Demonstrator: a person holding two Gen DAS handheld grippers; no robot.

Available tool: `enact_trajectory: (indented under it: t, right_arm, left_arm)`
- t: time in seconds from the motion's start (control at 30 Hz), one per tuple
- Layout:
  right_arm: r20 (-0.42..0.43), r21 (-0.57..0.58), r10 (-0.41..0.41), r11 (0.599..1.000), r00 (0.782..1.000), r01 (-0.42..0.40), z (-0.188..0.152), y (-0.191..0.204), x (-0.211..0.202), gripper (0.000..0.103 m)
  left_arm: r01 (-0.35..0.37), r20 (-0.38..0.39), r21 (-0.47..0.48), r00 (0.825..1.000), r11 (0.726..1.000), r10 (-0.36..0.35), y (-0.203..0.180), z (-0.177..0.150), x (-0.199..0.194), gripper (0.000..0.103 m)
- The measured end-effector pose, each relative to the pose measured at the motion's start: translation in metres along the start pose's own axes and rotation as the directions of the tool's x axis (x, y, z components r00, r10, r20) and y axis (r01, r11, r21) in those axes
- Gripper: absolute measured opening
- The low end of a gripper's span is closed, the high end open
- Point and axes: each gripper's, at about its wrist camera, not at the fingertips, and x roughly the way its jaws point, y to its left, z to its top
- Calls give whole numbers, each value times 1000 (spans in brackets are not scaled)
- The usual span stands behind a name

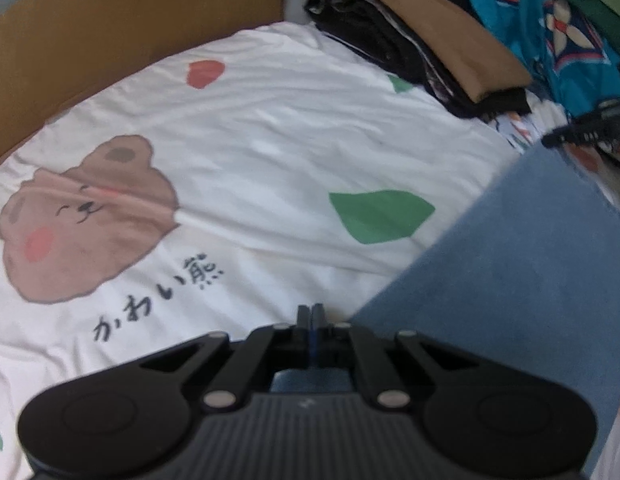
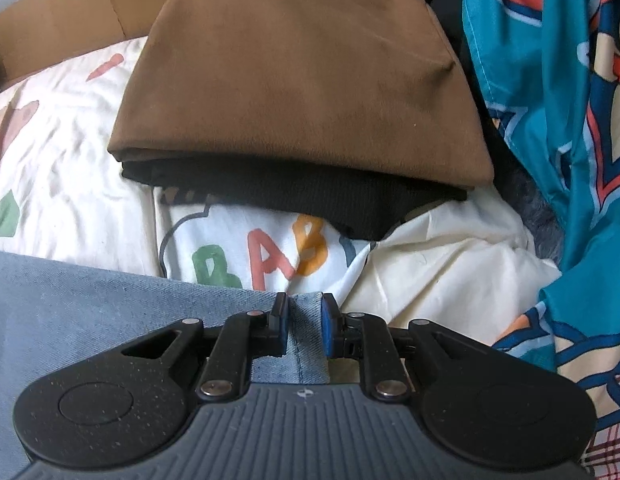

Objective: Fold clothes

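Right wrist: jaws pinching denim garment (image 2: 69,300) hem.

White bear-print bedsheet (image 1: 269,152) carries blue denim (image 1: 510,280) and a folded clothes stack (image 1: 422,52)

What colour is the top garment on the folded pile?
Brown top garment, clearest in the right wrist view.
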Motion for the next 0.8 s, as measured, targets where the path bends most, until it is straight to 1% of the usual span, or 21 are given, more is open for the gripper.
enact_trajectory:
  t: [0.07,0.13,0.2,0.23,0.27,0.33,0.4,0.47,0.57,0.67,0.73,0.8]
  right_arm:
    - [-7,-6,-1,1000,1000,1,0,0,0,17]
    - [-13,-4,0,1000,1000,0,1,0,0,16]
    - [-15,-6,-1,1000,1000,1,1,1,1,16]
    - [-16,-9,-2,1000,1000,2,1,1,1,16]
    - [-16,-14,-2,1000,1000,2,1,1,1,16]
    - [-17,-21,-4,1000,1000,4,1,2,1,16]
    - [-15,-28,-13,1000,1000,13,2,3,0,16]
    - [-16,-24,-22,999,1000,22,2,5,-2,16]
    - [-30,-2,-22,1000,999,22,4,3,-2,16]
    - [-37,-25,-25,999,999,25,5,5,2,16]
    - [-44,-23,-21,1000,999,20,4,4,6,16]
    - [-51,12,-6,1000,999,7,4,-2,5,19]
  left_arm:
    - [-24,2,-16,1000,1000,24,4,-4,-11,7]
    - [-61,3,-27,998,998,62,8,-10,-24,9]
    - [-94,6,-57,995,994,95,13,-16,-37,9]
    - [-102,6,-78,995,992,103,15,-20,-43,11]
    - [-110,7,-99,994,989,112,18,-24,-49,16]
    - [-143,-2,-117,990,983,144,20,-33,-55,19]
    - [-158,-19,-148,987,976,157,23,-39,-56,19]
    - [-160,-38,-188,987,969,155,26,-46,-55,19]
    - [-172,-56,-191,985,966,164,23,-52,-52,19]
    - [-193,-81,-179,980,965,181,25,-56,-40,19]
    - [-186,-85,-181,981,966,173,30,-59,-32,20]
    - [-182,-78,-199,982,963,170,34,-57,-30,20]
